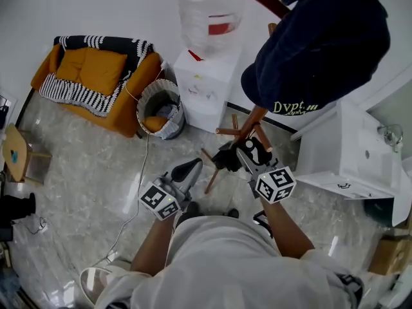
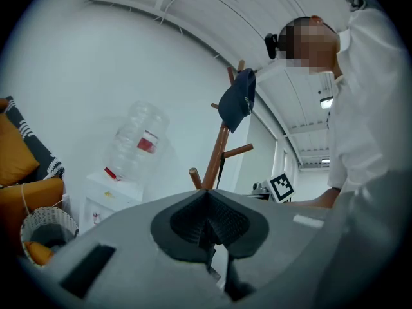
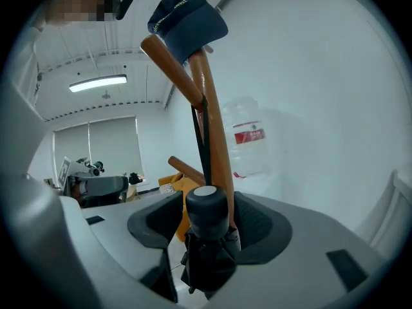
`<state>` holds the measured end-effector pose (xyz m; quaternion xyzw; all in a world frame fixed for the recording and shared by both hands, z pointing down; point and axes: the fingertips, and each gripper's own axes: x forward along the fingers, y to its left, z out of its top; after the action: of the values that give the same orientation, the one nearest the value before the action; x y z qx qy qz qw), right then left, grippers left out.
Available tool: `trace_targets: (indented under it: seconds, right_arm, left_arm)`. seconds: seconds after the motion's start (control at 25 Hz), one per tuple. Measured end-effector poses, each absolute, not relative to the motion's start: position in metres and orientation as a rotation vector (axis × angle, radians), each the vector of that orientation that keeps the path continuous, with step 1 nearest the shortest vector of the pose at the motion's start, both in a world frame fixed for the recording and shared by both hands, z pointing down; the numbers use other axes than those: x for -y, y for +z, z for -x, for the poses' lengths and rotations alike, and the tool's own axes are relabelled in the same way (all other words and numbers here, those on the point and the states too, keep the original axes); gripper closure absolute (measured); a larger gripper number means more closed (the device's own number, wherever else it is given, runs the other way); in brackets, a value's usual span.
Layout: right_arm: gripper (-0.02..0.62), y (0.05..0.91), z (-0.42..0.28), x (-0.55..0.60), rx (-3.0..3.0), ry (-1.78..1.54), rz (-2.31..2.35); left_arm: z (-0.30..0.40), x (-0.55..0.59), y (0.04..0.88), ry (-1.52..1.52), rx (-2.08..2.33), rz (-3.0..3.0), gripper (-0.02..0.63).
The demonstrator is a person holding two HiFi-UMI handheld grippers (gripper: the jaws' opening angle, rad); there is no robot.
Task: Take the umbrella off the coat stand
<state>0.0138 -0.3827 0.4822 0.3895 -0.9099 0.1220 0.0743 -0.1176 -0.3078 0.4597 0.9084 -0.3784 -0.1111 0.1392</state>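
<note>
A black folded umbrella [image 3: 206, 256] with a round grey-topped handle hangs by a thin black strap from the wooden coat stand [image 3: 215, 127]. My right gripper [image 3: 206, 224] is open with its jaws on either side of the handle, and a gap shows beside it. In the head view the right gripper [image 1: 238, 154] is against the umbrella [image 1: 226, 159] at the stand [image 1: 254, 124]. A navy cap [image 1: 322, 44] sits on top of the stand. My left gripper [image 1: 190, 170] is shut and empty, to the left of the stand [image 2: 215, 159], apart from it.
A white water dispenser [image 1: 206, 85] with a clear bottle stands behind the coat stand. A woven basket [image 1: 161, 108] and an orange sofa [image 1: 96, 82] are to its left. A white cabinet [image 1: 347, 153] stands at the right. A cable [image 1: 138, 192] trails over the floor.
</note>
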Motion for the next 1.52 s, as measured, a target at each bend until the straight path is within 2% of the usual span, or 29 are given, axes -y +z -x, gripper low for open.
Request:
trace_targets:
  seconds: [0.16, 0.24, 0.32, 1.52]
  right_arm:
    - [0.353, 0.484, -0.014, 0.386, 2.719, 0.358, -1.151]
    - [0.387, 0.483, -0.014, 0.384, 2.720, 0.343, -1.119]
    - [0.390, 0.482, -0.015, 0.381, 2.724, 0.324, -1.089]
    - [0.396, 0.373, -0.028, 0.315, 2.976, 0.112, -0.857]
  left_arm:
    - [0.123, 0.305, 0.463, -0.331, 1.119, -2.607, 0.592]
    - [0.120, 0.304, 0.462, -0.341, 1.123, -2.606, 0.592]
    - [0.116, 0.304, 0.459, -0.351, 1.120, -2.613, 0.592]
    - [0.073, 0.306, 0.442, -0.346, 1.015, -2.667, 0.592]
